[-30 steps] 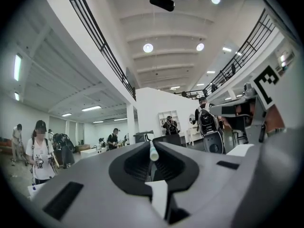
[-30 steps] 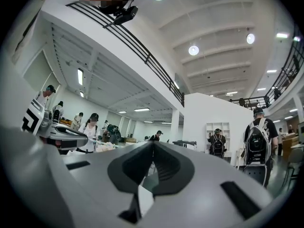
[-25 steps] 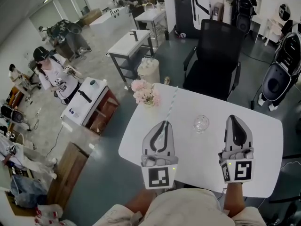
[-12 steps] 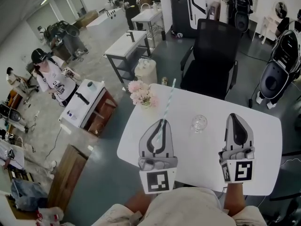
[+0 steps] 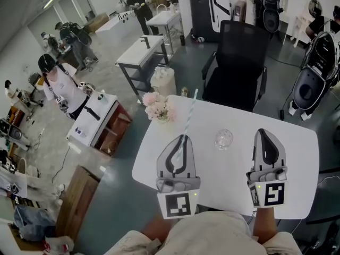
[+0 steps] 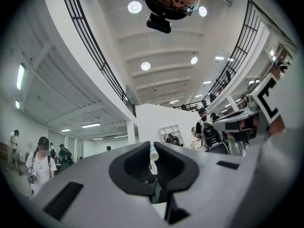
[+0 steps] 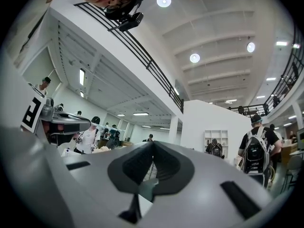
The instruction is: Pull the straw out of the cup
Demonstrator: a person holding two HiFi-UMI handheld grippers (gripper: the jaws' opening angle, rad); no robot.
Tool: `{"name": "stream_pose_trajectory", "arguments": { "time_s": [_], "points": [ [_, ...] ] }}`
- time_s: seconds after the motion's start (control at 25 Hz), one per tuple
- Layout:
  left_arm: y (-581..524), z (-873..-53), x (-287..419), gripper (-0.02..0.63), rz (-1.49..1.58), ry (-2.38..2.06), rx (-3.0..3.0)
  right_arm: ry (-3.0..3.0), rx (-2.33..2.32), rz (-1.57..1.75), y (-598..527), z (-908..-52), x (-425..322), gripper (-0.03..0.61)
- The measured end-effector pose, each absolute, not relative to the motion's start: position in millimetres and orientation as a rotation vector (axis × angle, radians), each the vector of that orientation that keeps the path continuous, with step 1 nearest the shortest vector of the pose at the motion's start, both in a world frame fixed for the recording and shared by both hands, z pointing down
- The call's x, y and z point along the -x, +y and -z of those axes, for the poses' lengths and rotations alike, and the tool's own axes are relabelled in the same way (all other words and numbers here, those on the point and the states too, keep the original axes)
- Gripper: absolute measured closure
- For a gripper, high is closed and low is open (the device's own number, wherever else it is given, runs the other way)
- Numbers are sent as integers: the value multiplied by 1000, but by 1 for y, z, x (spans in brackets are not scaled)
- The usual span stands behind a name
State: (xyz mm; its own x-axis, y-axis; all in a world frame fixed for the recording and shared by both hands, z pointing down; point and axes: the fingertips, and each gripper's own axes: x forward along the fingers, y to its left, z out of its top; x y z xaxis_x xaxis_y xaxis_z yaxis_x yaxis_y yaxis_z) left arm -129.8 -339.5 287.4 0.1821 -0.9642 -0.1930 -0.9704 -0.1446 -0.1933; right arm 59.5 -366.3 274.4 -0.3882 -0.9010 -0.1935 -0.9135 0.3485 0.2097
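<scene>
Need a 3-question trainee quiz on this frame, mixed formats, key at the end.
1. True or false: the straw held in the left claw is clear of the cup.
2. The right claw is shut on: A. the straw B. the cup C. nothing
3. Head view: what stands at the far left corner of the table?

Key: 1 true; 2 C; 3 flowers.
</scene>
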Motion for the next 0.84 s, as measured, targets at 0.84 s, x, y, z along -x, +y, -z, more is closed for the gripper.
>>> {"name": "stream_pose_trajectory", "arguments": {
  "time_s": [0.84],
  "points": [
    [-341, -302, 112, 589, -78, 1839, 2254, 2541, 1781, -431, -358, -296, -84, 577]
  ]
}}
